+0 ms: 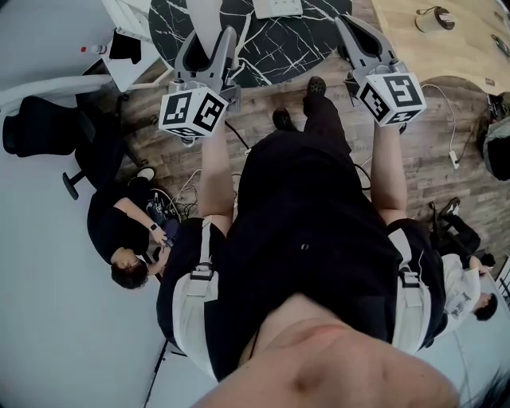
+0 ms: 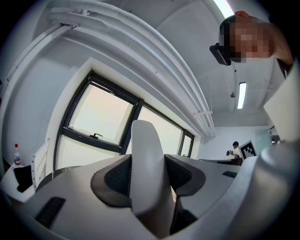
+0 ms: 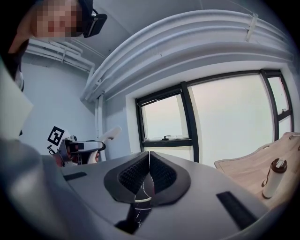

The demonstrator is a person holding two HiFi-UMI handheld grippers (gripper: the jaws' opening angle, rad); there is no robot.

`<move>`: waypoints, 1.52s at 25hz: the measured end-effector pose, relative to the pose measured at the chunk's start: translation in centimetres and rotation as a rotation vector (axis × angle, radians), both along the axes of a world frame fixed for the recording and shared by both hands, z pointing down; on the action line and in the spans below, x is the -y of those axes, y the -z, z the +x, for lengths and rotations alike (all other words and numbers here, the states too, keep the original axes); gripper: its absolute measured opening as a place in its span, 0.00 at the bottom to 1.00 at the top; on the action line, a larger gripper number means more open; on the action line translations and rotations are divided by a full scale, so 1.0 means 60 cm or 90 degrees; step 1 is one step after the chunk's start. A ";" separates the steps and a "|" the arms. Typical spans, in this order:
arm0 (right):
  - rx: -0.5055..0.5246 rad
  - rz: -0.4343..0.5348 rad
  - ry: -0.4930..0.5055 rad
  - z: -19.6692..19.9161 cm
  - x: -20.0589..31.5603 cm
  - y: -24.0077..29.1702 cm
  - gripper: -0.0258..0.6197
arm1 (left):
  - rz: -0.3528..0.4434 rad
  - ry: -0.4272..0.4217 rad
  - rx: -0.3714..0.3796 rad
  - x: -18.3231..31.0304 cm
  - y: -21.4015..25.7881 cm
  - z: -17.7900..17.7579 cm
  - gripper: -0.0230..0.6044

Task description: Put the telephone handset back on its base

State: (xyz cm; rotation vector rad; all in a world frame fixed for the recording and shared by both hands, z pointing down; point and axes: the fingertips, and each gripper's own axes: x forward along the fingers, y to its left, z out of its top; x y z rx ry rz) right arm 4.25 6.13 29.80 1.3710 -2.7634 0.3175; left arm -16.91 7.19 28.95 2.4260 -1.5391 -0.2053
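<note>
Left gripper view shows the white handset [image 2: 146, 150] standing between the pads of the left gripper [image 1: 209, 44], which press on both its sides; the jaws sit wide because the handset fills them. The right gripper [image 3: 149, 174] has its pads together with nothing between them.

What I take to be the base [image 1: 277, 7] is a white block at the far side of the dark marbled desk [image 1: 271, 52], well ahead of the handset. The main risk, as I judge it, is the smooth, rounded handset pivoting or sliding between the pads as it is tipped down toward the base, so that it lands crooked or misses its cradle. With the right gripper empty and away from the desk, nothing steadies the base, and a sideways touch could push it along the slick top.

Both forearms reach forward from the body, well apart, one on each side of the person's legs. Both grippers are held up before the desk edge, and both gripper views look at windows and ceiling, so the jaws are aimed level or upward, not down at the desk.
</note>
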 end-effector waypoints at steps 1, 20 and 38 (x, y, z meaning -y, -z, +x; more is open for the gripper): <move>-0.001 -0.001 0.000 0.001 0.002 -0.002 0.09 | -0.003 0.000 0.001 0.003 -0.003 0.001 0.39; 0.009 -0.021 0.062 0.027 0.155 -0.024 0.09 | -0.049 0.053 0.010 0.126 -0.036 0.037 0.39; 0.028 -0.055 0.143 0.068 0.261 -0.058 0.09 | -0.098 0.123 0.018 0.202 -0.081 0.099 0.39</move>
